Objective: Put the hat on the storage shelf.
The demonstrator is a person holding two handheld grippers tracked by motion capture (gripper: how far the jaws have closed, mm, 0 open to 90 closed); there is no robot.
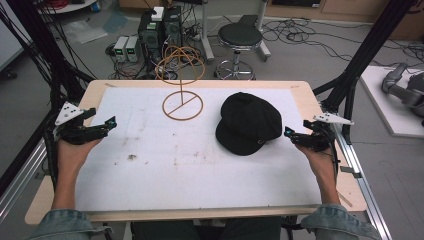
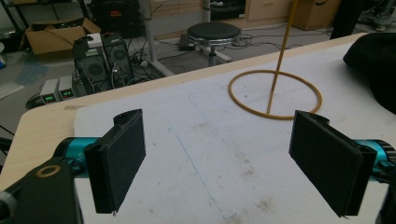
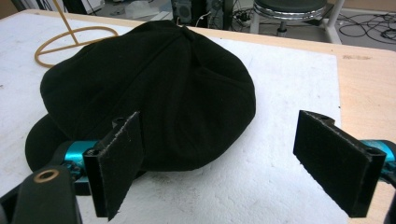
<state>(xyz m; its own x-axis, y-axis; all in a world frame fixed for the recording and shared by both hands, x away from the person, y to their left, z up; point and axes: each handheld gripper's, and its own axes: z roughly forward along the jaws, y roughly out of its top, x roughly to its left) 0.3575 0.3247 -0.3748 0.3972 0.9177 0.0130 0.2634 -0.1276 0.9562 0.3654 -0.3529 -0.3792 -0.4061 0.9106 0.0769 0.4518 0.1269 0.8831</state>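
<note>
Open white table [image 1: 150,170] across near and left; black cap [image 1: 248,123] blocks the right-centre, wire stand [image 1: 182,102] the far middle, a passable gap between them.

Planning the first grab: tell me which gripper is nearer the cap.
The right gripper: its open jaws sit just beside the cap, while the left gripper hovers across the table.

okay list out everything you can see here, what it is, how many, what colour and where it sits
cap: one, black, flat on the white sheet, right of centre
wire stand: one, yellow-brown, ring base on the sheet's far middle
sheet: one, white, stained, covering the tabletop
table: one, pale wood
stool: one, black seat, floor beyond the table
computer towers: two, black, floor beyond the table
left gripper: one, black, jaws open, left edge
right gripper: one, black, jaws open, beside the cap
</note>
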